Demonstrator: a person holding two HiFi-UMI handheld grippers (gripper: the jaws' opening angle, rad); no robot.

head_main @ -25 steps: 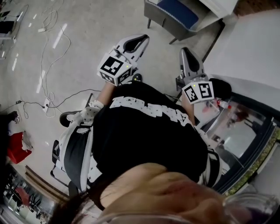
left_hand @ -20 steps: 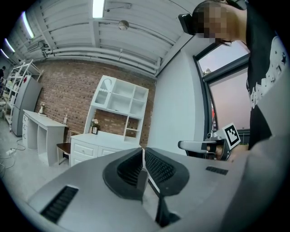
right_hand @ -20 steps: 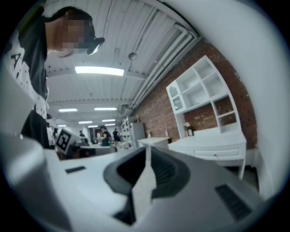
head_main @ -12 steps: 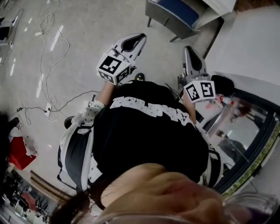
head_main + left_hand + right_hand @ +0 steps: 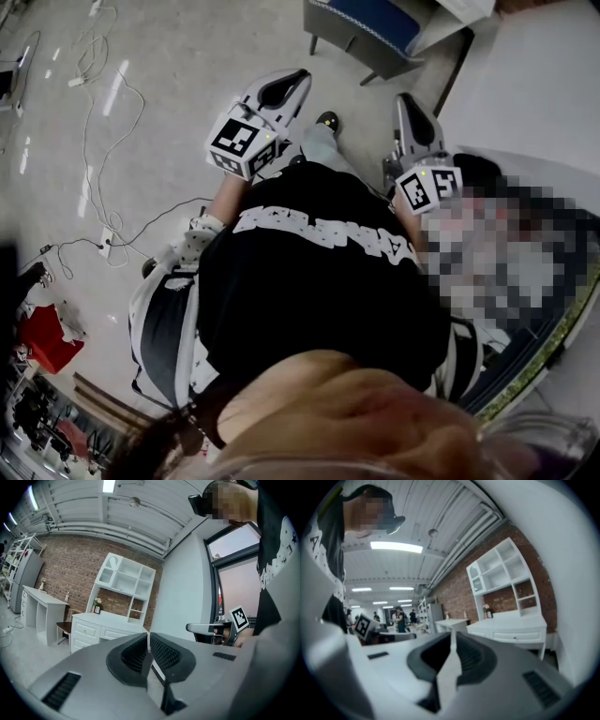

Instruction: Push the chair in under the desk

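The left gripper (image 5: 148,641) has its jaws pressed together with nothing in them. The right gripper (image 5: 452,644) is the same. A blue chair (image 5: 361,23) stands just ahead of both

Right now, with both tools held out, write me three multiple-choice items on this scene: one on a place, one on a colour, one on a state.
1. The white shelf unit stands against: A) a window B) the brick wall C) a glass door.
2. The seat cushion at the head view's top edge is: A) red B) yellow C) blue.
3. The left tool's jaws are: A) together, nothing between them B) wide apart C) closed on a cable.
Answers: 1 B, brick shows behind its shelves; 2 C, it is plainly blue inside a grey frame; 3 A, the left gripper view shows them meeting, empty.
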